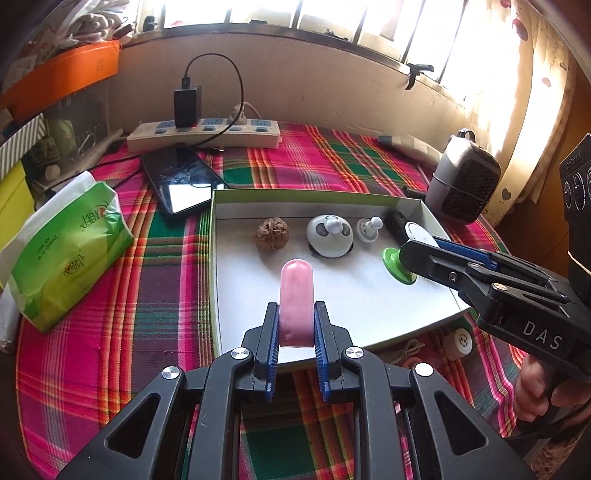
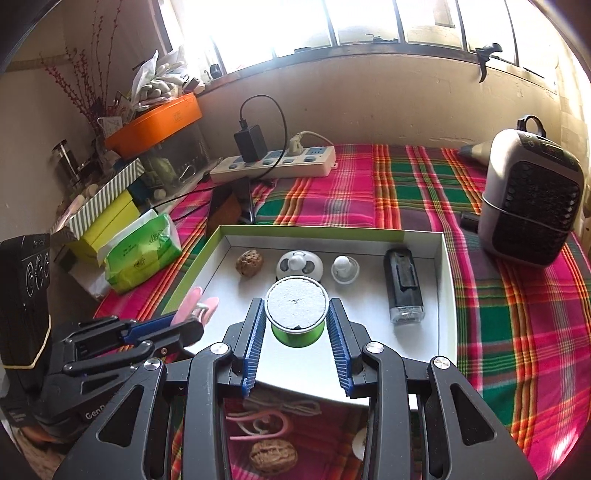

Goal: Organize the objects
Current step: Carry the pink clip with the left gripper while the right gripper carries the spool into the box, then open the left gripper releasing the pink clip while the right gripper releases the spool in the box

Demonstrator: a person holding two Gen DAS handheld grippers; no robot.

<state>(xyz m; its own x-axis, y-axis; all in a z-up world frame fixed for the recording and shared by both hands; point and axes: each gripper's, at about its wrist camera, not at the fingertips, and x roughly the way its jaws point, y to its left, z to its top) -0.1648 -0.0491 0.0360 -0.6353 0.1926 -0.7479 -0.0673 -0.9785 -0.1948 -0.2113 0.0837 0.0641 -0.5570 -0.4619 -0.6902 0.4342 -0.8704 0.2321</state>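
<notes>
While the left tongs [image 1: 295, 325] grip a pink clip [image 1: 296, 295] above the white tray [image 1: 332, 295], the right tongs [image 2: 296, 317] clamp a green-based spool [image 2: 297, 314] over the same tray.

You're in a home: a plaid tablecloth [image 2: 369, 184] covers the table under a barred window [image 2: 332, 26], with a power strip [image 2: 277, 166] upper centre, tissue pack [image 2: 142, 251] left, small heater [image 2: 532, 199] right.
</notes>
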